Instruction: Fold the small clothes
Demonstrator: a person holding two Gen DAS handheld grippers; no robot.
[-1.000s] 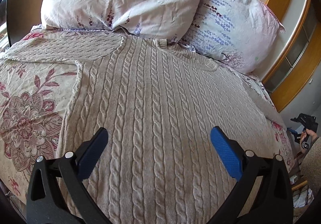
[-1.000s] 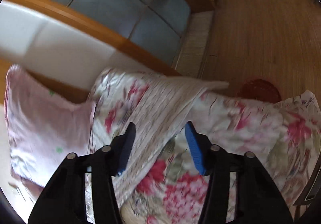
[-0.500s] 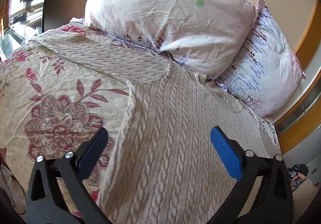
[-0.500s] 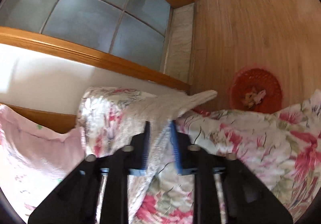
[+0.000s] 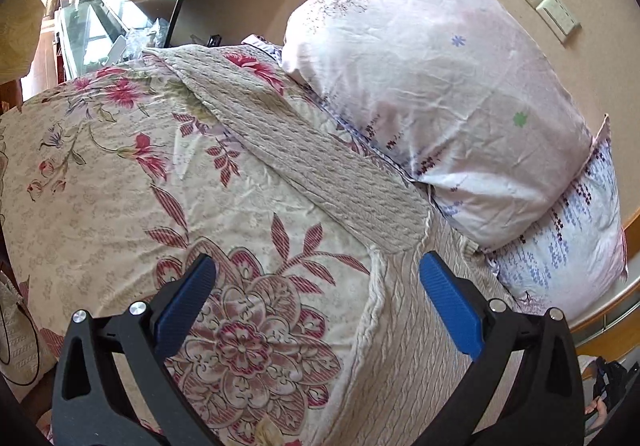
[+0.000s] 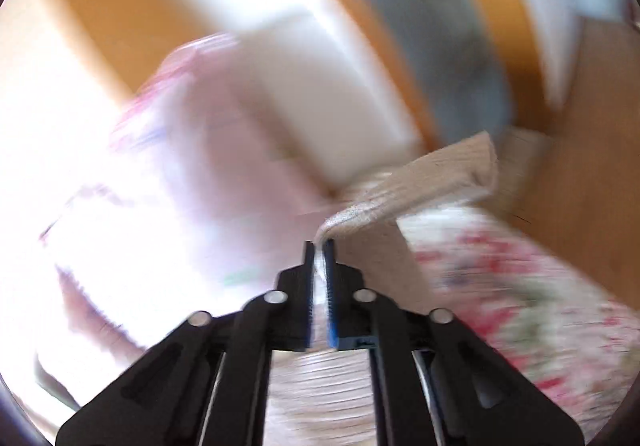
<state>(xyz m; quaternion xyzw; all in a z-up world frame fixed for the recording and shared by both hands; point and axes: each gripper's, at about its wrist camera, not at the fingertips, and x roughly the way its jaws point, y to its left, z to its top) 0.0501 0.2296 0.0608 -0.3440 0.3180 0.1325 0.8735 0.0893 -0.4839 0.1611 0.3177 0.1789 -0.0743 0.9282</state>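
A beige cable-knit sweater (image 5: 420,346) lies flat on a floral bedspread (image 5: 120,182). Its left sleeve (image 5: 304,162) stretches out toward the bed's far left corner. My left gripper (image 5: 316,298) is open and empty, hovering above the sweater's left side edge near the armpit. In the right wrist view, which is blurred, my right gripper (image 6: 319,246) is shut on the other sleeve (image 6: 420,186) and holds it lifted off the bed, its cuff end pointing away.
Two pillows (image 5: 432,86) lean against the wall at the head of the bed, just behind the sweater's collar. A dark board and a window (image 5: 120,6) stand past the far left corner. Wooden floor (image 6: 592,150) lies beyond the bed's right side.
My left gripper swung left from the sweater's middle to its left edge. My right gripper closed on the right sleeve and lifted it, now moving fast.
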